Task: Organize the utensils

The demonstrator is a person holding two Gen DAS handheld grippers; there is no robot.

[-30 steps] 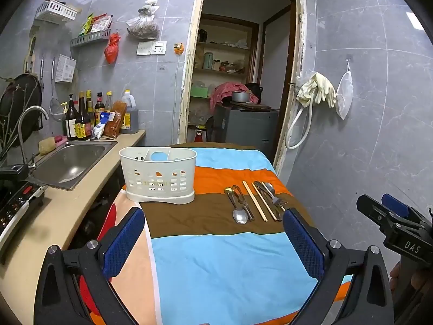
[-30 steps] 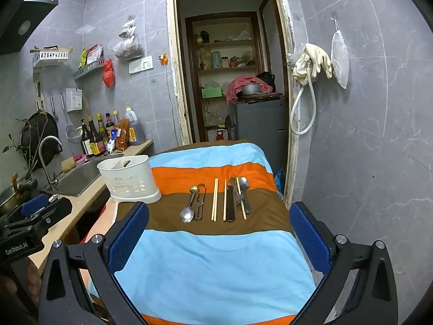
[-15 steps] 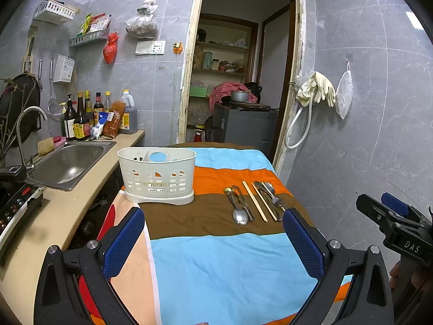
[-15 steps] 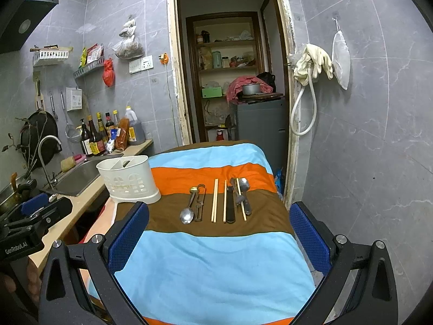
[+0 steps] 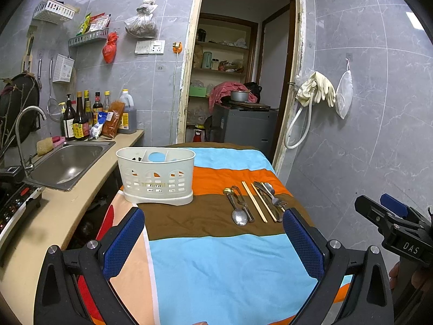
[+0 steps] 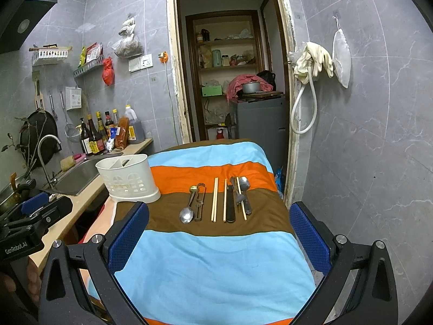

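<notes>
The utensils lie in a neat row on the brown stripe of the striped cloth [image 6: 216, 257] covering the bench, a little below mid-frame in the right wrist view and right of centre in the left wrist view. From left to right in the right wrist view: a metal spoon [image 6: 187, 212], a slim metal tool [image 6: 199, 203] just beside it that I cannot identify, a pair of wooden chopsticks [image 6: 215, 199], then a tight cluster of a dark-handled piece [image 6: 230, 205], more chopsticks and another spoon [image 6: 245, 184]. All have their long axes running away from the cameras toward the doorway; the left spoon's bowl points at the viewer, the right one's away. They look light and stiff; the polished metal is likely slippery, and the thin chopsticks may roll, so a pinch across mid-shaft seems safest. The overlapped right cluster will probably need separating. The white slotted caddy [image 6: 127, 180] stands at the cloth's left edge, mid-left of the frame, well apart from the row. The left claw [image 5: 213, 241] and right claw [image 6: 219, 239] both hover over the blue stripe, spread wide and empty.
</notes>
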